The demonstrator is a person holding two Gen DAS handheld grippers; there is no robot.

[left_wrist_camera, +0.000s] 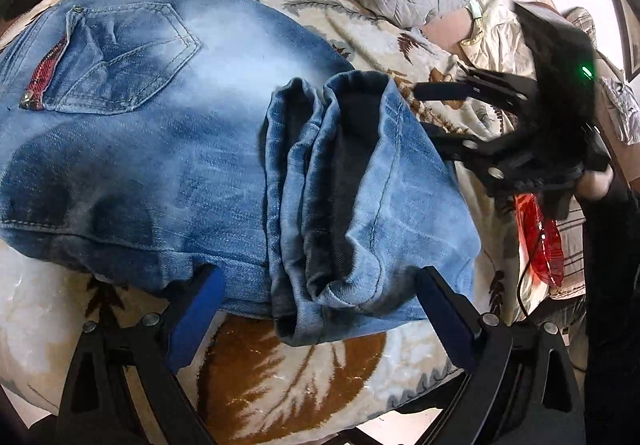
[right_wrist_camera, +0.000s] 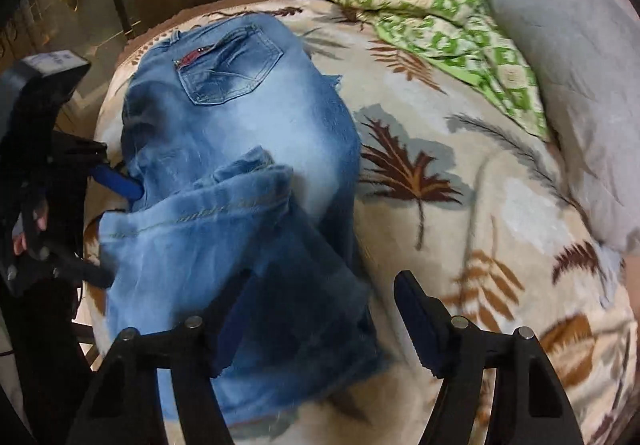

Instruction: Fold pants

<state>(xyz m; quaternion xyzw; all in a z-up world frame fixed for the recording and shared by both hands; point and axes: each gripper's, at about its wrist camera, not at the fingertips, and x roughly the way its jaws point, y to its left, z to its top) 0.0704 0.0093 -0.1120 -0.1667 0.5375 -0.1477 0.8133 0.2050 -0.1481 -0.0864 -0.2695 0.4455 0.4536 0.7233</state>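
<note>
Where pants (right_wrist_camera: 240, 149) lie, leaf-print blanket (right_wrist_camera: 460, 213) covers bed.

My left gripper (left_wrist_camera: 320, 309) sits low at the near edge of its own view, its two blue-padded fingers (left_wrist_camera: 196, 319) spread wide apart and closed on nothing. My right gripper (right_wrist_camera: 320, 329) is spread just as wide, blue pads facing each other across a broad gap. From the left camera, the right gripper (left_wrist_camera: 436, 113) reaches in from the far right, fingers parted, with fingertips of my right hand (left_wrist_camera: 596, 181) wrapped around its black body.
</note>
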